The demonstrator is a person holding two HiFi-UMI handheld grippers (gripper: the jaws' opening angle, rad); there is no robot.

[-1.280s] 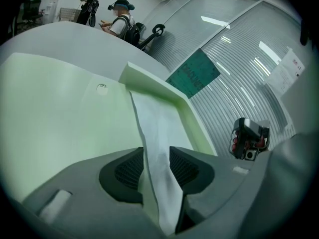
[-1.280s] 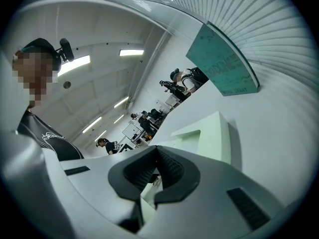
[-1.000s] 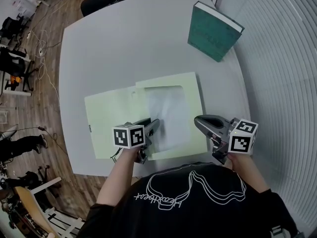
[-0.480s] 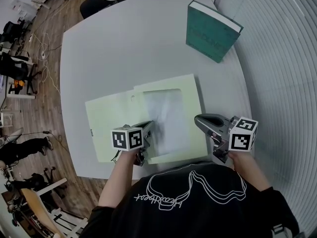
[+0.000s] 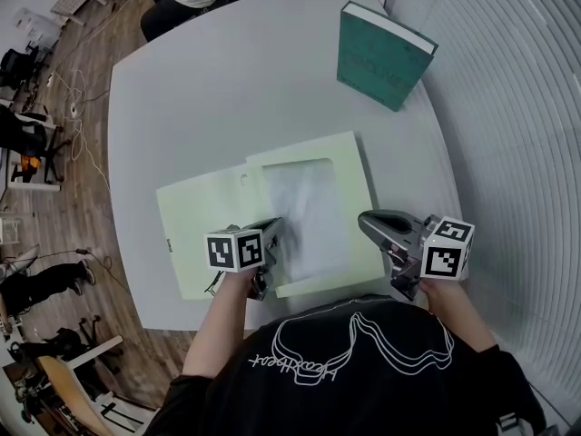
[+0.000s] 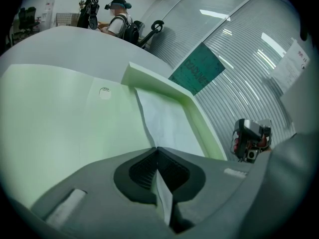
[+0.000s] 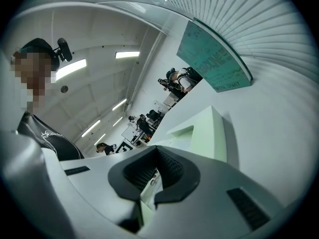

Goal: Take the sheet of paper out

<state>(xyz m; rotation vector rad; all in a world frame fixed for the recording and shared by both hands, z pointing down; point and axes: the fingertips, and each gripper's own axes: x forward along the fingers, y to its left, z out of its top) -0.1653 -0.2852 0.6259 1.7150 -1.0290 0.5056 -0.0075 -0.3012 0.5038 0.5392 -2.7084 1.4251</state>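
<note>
- Head view: grey counter (image 5: 227,89). A pale green folder (image 5: 195,216) lies open at the near edge, left flap flat.
- The sheet of paper (image 5: 309,212) is white and sits in the folder's right half, under a cut-out pocket. Its near end reaches the folder's near edge.
- The left gripper (image 5: 275,232) is at the sheet's near-left corner, tips on the paper.
- The right gripper (image 5: 370,222) is at the folder's near-right corner, just right of the sheet.
- A green book (image 5: 381,57) lies far right on the counter, well apart from the folder.
- Left gripper view: jaws closed, pinching the sheet. A thin white edge runs between the two black pads (image 6: 142,171) and on down toward the camera.
- Past the tips the sheet runs far into the pocket. The folder's left flap fills the left side of the view, and the right gripper shows small at the right.
- People are seated past the far edge of the counter.
- Right gripper view: jaws nearly together, with the folder's pale green edge clamped between the pads. The pocket side of the folder stretches away beyond the tips, and the book is far off above it.
</note>
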